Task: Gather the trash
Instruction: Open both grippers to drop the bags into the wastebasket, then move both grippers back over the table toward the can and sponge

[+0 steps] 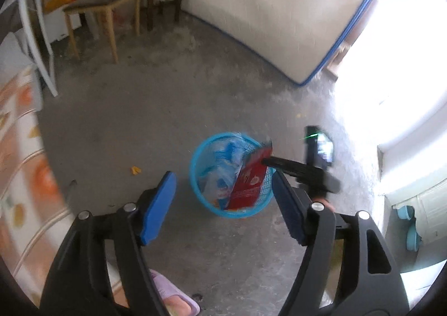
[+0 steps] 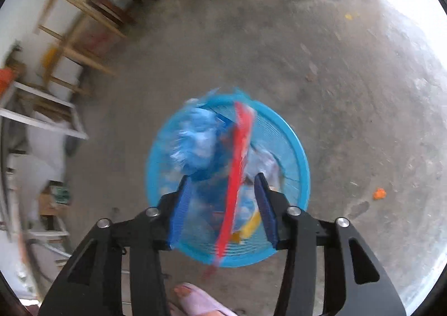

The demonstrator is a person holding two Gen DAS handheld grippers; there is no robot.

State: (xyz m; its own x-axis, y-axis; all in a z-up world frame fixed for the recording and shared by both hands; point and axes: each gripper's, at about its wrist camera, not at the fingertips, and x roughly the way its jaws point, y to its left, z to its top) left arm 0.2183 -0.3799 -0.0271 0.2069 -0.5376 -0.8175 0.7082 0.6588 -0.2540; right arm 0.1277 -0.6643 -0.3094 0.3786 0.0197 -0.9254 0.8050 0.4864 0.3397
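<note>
A round blue mesh basket [image 1: 195,176] [image 2: 301,165] stands on the concrete floor, holding crumpled blue plastic [image 2: 195,145] and other wrappers. A flat red package [image 1: 251,182] [image 2: 240,154] stands on edge inside it, blurred. My right gripper [image 2: 222,177] hangs right above the basket, open; the red package runs through the gap between its blue pads, touching neither. In the left wrist view the right gripper [image 1: 265,161] shows at the package's top edge. My left gripper [image 1: 222,179] is higher, back from the basket, open and holding nothing.
Small orange scraps lie on the floor [image 1: 136,170] [image 2: 379,193]. Wooden chairs [image 1: 103,6] and a mattress [image 1: 279,8] stand against the far wall. A table with a patterned cloth [image 1: 19,162] is at the left. A person's slippered foot [image 2: 195,302] is near the basket.
</note>
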